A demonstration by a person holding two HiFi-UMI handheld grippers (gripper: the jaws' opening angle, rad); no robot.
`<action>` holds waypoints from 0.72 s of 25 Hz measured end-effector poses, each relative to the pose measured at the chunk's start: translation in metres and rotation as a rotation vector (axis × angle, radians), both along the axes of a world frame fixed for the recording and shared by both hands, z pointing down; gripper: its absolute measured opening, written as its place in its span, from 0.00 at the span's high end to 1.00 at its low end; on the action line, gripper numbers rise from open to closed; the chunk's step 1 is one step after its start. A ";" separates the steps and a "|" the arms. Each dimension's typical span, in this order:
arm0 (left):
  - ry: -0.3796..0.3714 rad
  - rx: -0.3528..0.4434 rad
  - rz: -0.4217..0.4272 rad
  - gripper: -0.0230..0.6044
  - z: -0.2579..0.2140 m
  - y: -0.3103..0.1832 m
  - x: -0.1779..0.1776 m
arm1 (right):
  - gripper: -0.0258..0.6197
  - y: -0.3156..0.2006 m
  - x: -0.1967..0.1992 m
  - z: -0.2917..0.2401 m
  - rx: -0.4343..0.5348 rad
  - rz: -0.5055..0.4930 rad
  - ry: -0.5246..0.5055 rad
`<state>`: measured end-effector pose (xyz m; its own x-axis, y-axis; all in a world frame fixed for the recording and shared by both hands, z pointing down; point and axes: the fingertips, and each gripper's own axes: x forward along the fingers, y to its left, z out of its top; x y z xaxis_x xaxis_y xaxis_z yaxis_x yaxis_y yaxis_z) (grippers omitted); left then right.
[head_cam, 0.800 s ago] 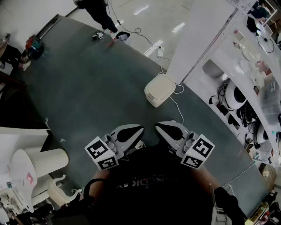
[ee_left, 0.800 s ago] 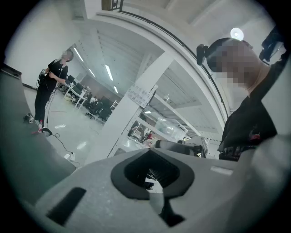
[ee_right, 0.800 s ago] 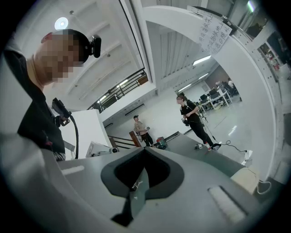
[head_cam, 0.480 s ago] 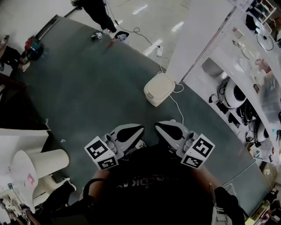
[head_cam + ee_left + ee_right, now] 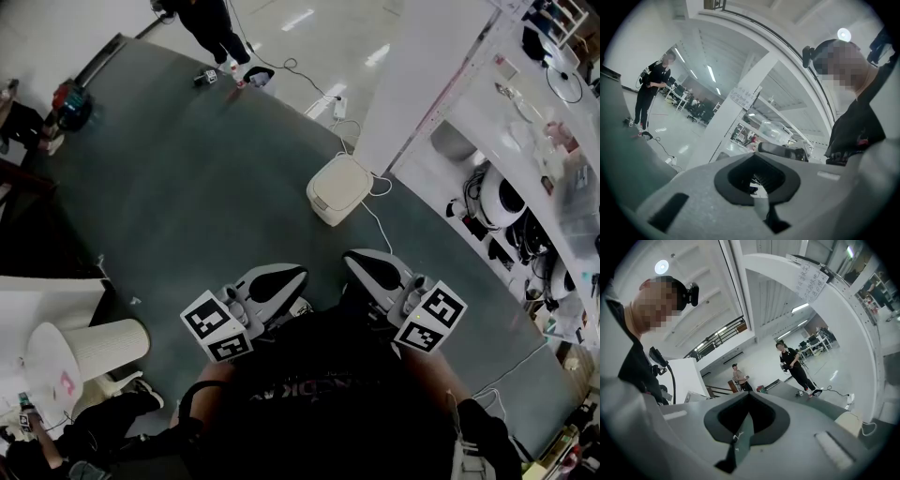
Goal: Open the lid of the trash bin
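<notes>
Trash bin (image 5: 339,190) sits on the dark floor mat (image 5: 187,197) with its lid down, and a white pillar (image 5: 417,84) is just behind it. Both grippers are well short of the bin, tucked in by the person's body. Left gripper (image 5: 279,277) and right gripper (image 5: 364,265) both have their fingers pressed together, holding nothing. I'd step up close first, then hook one tip under the lid's edge and lift slowly, since a bin that light will probably slide.

Nothing legible from here. Pillar sheet (image 5: 809,281), upper right: print too small. Shirt lettering (image 5: 291,387), lower centre: too dark to read.
</notes>
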<state>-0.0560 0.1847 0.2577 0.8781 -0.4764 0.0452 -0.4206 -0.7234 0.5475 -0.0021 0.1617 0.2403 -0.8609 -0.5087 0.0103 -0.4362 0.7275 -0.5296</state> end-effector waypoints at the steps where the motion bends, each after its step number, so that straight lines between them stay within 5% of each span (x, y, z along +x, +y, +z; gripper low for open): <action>1: 0.002 0.000 0.002 0.96 0.000 0.000 0.001 | 0.95 -0.002 0.003 0.001 -0.006 0.011 0.004; 18: 0.027 -0.027 -0.064 0.96 0.011 0.002 -0.029 | 0.95 -0.004 0.002 0.008 -0.004 0.026 0.052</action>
<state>-0.0854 0.1864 0.2689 0.8467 -0.5308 0.0359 -0.4508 -0.6801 0.5782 -0.0003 0.1580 0.2484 -0.8455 -0.5310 0.0571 -0.4823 0.7133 -0.5085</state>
